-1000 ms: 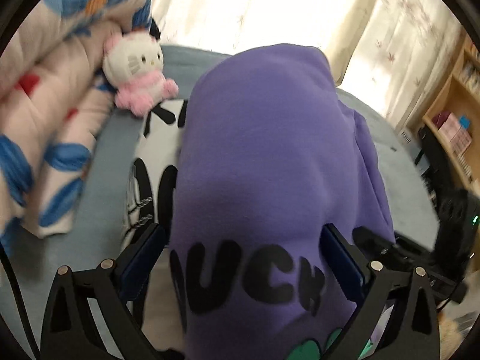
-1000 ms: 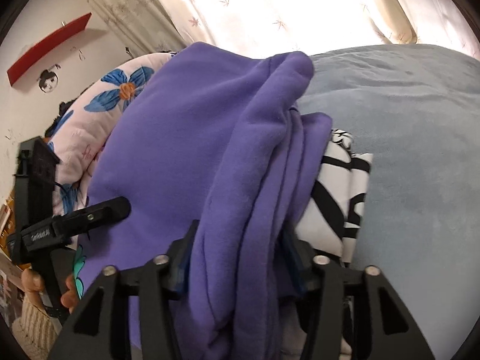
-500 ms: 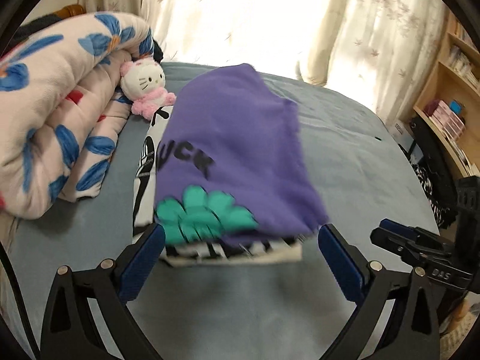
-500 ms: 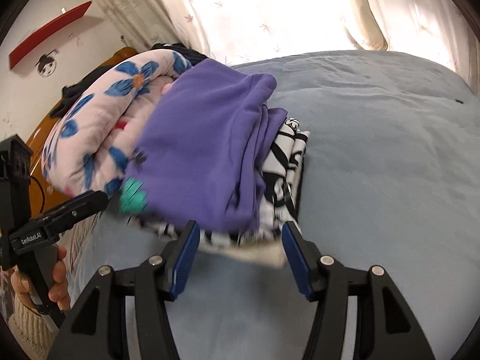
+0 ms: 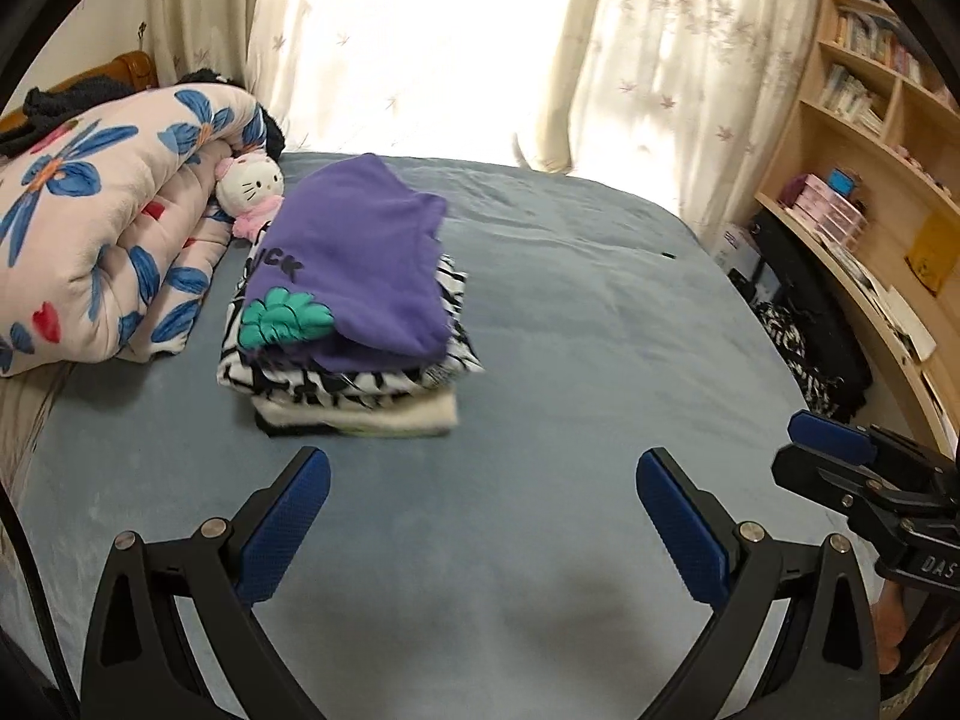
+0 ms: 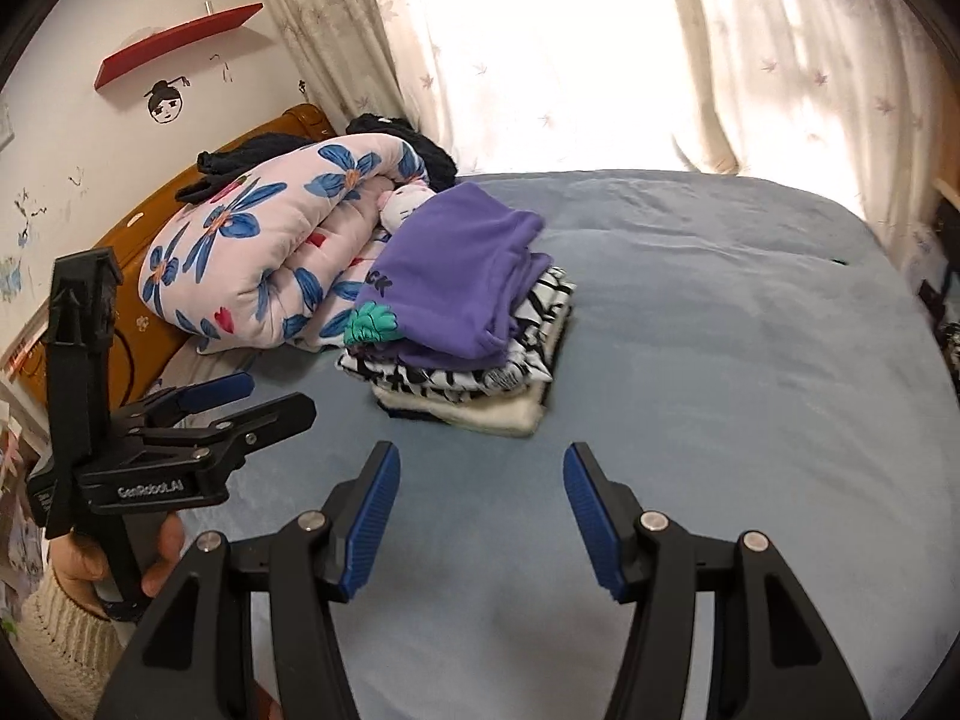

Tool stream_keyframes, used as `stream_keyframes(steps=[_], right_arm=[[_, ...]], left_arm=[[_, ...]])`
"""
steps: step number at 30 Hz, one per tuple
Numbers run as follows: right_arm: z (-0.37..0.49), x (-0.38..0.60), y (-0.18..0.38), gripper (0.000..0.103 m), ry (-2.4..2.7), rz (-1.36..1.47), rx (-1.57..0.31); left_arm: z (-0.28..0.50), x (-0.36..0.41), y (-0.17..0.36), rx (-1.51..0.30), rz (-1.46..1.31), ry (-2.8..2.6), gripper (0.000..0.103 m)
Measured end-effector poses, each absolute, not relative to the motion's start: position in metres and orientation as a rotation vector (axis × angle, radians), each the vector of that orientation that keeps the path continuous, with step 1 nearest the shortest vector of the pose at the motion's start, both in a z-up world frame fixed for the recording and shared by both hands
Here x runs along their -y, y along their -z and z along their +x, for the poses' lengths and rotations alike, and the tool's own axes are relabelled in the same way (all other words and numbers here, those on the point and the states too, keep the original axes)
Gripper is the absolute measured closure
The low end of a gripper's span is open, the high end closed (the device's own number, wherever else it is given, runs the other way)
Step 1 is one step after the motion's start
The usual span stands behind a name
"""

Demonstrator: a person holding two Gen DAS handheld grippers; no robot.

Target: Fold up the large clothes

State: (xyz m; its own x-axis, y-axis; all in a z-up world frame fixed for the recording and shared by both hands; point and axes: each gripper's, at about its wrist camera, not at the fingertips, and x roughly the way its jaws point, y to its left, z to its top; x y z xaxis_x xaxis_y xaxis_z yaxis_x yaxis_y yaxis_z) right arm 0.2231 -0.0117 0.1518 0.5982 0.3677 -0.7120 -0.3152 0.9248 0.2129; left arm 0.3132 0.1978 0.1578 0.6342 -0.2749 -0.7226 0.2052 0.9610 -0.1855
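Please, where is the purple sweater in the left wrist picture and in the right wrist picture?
Left wrist: purple sweater left of centre, on top of the clothes pile.
Right wrist: purple sweater near centre, on top of the same pile.
Shared landmark: the white cat plush at its far left corner.

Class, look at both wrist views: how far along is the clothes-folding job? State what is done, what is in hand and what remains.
Done: the purple sweatshirt lies folded on top of the stack, over the black-and-white garment, on the blue bed.
In hand: nothing; the left gripper and right gripper are both open and empty, clear of the stack.
Left: no unfolded clothing lies on the bed in view, so the job may be finished.
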Motion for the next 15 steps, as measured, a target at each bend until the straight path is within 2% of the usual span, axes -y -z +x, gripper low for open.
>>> stream_keyframes(steps=[5,15], right_arm=[[0.18,0.041,-0.144,0.046,-0.383,0.075,-0.85],[0.11,0.094,-0.089,0.046,-0.264,0.065,-0.872]], left_arm=[[0.248,-0.154,-0.157,-0.816,-0.01,0.285,0.001],[0.166,-0.091,-0.115,-0.805,0.054,0.252,0.001]])
